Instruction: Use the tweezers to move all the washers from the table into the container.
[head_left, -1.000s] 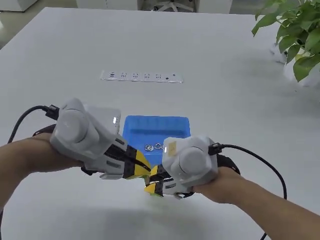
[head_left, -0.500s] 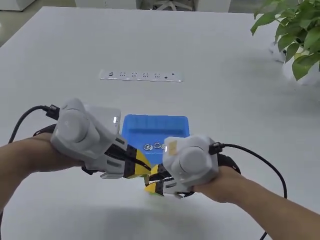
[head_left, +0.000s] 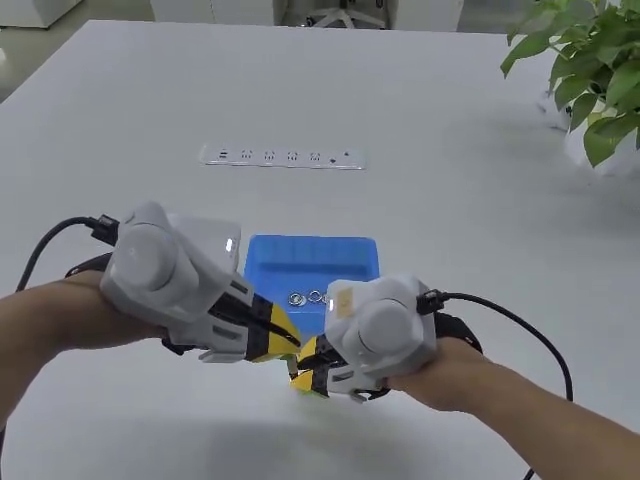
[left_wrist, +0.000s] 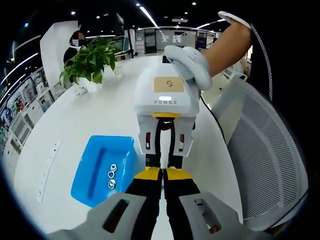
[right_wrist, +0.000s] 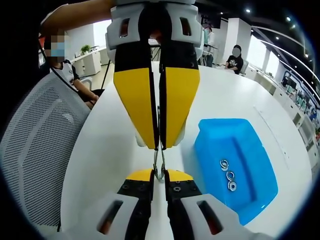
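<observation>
- Head view: the blue container (head_left: 312, 262) sits on the tabletop (head_left: 450, 200) towards its near edge, about midway along it. A small cluster of washers (head_left: 306, 298) lies inside, against the container's near wall. The left gripper (head_left: 285, 340) and right gripper (head_left: 305, 362) meet nose to nose just in front of the container. A power strip (head_left: 283, 156) lies well beyond it, and a plant (head_left: 585, 70) stands at the far right corner.
- Left gripper view: the left gripper's yellow-tipped jaws are pressed together, and the right gripper faces them tip to tip. The container is to one side with washers on its floor.
- Right gripper view: the thin metal tweezers (right_wrist: 159, 159) run between the two grippers. The left gripper's jaws are closed on one end, and the right gripper's jaws are pinched on the other. Three washers rest together in the container, which is beside the jaws but apart from them.
- Progress, as I judge it: at least three washers are already in the container. Any that remain would be on the strip of tabletop under the grippers. With both grippers on the tweezers, this looks like a handover or re-grip, not a pick.
</observation>
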